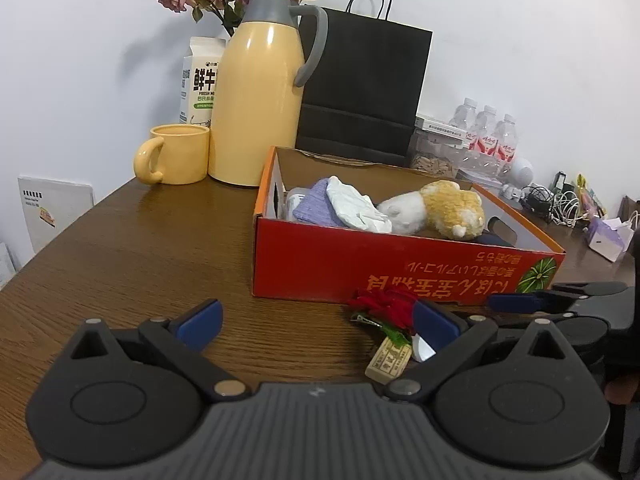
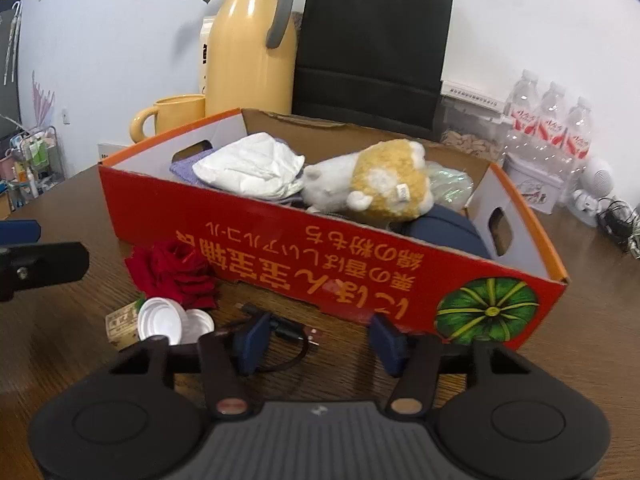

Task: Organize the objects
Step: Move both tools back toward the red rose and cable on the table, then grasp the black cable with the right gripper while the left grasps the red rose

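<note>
I am working two handheld grippers over a brown wooden table (image 1: 120, 248), and I place everything by the red cardboard box (image 2: 280, 248).

Inside the box already: a white and tan plush toy (image 2: 376, 184), a crumpled white cloth (image 2: 248, 168), a purple cloth (image 1: 312, 208) and something dark blue (image 2: 440, 228) under the toy. So I judge the sorting partly done.

Still outside, just in front of the box's near wall toward its left end: a red fabric rose (image 2: 172, 272), two white bottle caps (image 2: 164, 320) and a small tan block with printed characters (image 1: 390, 362). A dark cable with a plug (image 2: 288, 336) lies in front of the wall's middle. These remain to be put away.

My right gripper (image 2: 316, 338) is about half open, with the cable lying between its blue pads; I cannot tell if either pad presses on it, so I do not call it held.

My left gripper (image 1: 316, 320) is wide open and holds nothing; its right pad sits over the rose.

The cable curls in a loop, its plug end pointing right, roughly along the box wall. The box's long axis runs left to right in the right wrist view.
</note>
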The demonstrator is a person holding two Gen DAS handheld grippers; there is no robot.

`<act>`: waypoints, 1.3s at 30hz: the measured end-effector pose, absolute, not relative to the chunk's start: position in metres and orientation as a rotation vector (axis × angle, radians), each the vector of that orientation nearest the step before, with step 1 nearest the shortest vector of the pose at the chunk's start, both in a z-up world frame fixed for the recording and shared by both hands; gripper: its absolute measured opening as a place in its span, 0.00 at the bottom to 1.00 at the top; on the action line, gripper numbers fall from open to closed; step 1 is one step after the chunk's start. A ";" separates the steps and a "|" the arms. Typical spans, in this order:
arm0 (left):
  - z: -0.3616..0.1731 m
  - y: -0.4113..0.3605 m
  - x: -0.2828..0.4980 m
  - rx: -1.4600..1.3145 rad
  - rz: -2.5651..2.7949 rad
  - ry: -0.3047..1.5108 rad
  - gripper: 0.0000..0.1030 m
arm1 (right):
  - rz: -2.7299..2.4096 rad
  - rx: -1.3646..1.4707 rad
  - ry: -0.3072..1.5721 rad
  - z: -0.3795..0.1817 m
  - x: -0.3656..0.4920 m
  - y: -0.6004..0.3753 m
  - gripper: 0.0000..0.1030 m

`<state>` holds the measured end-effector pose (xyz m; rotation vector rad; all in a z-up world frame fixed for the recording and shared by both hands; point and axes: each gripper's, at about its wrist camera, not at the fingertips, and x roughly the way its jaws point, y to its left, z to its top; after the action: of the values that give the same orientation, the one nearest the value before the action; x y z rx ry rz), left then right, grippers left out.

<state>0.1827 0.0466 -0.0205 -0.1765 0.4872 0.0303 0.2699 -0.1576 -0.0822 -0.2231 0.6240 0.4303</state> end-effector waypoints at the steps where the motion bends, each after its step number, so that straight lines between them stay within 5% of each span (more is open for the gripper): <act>1: -0.020 0.047 0.182 -0.178 0.027 0.486 1.00 | 0.439 -0.216 0.627 -0.082 0.271 -0.158 0.43; 6: -0.021 0.048 0.182 -0.185 0.023 0.482 1.00 | 0.469 -0.210 0.618 -0.084 0.267 -0.157 0.26; 39: -0.026 0.043 0.194 -0.167 0.095 0.527 1.00 | 0.335 -0.075 0.410 -0.060 0.218 -0.218 0.26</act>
<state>0.1938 0.0425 -0.0258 -0.1670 0.5272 0.0945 0.2181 -0.2177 -0.0601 -0.0746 0.4103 0.3348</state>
